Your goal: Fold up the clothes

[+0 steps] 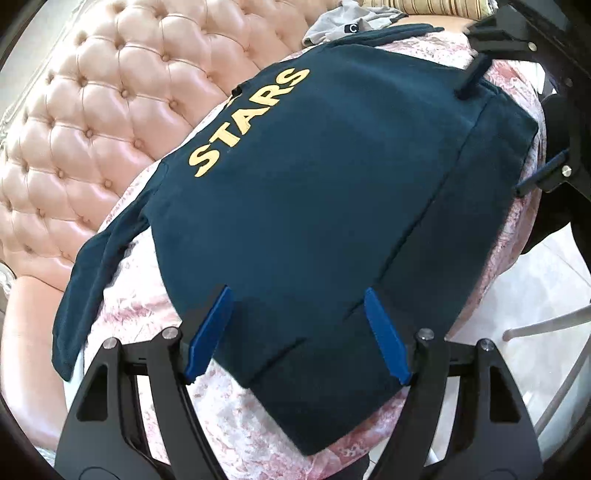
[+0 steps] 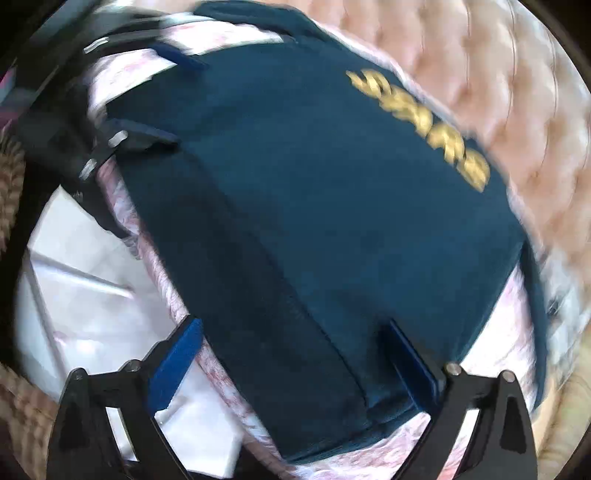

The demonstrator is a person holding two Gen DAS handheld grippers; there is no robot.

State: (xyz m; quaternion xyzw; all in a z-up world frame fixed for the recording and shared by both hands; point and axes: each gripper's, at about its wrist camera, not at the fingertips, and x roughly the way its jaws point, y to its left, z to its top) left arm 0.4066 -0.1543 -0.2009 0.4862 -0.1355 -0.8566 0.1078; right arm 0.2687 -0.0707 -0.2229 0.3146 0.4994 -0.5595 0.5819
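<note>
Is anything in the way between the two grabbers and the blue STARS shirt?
No, nothing visible. The left gripper and right gripper both stand open right over the shirt near its bottom edge.

A home living room is showing: a tufted pink leather sofa is sitting beside pale floor tiles.

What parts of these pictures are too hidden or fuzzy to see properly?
- Yellow lettering: right wrist view, smeared by motion blur, unreadable there.
- Grey garment: left wrist view, cut off by the top edge and partly behind the navy shirt.
- Far sleeve: right wrist view, blurred and cut by the top edge.
- Pink patterned cover: left wrist view, mostly hidden under the shirt.
</note>
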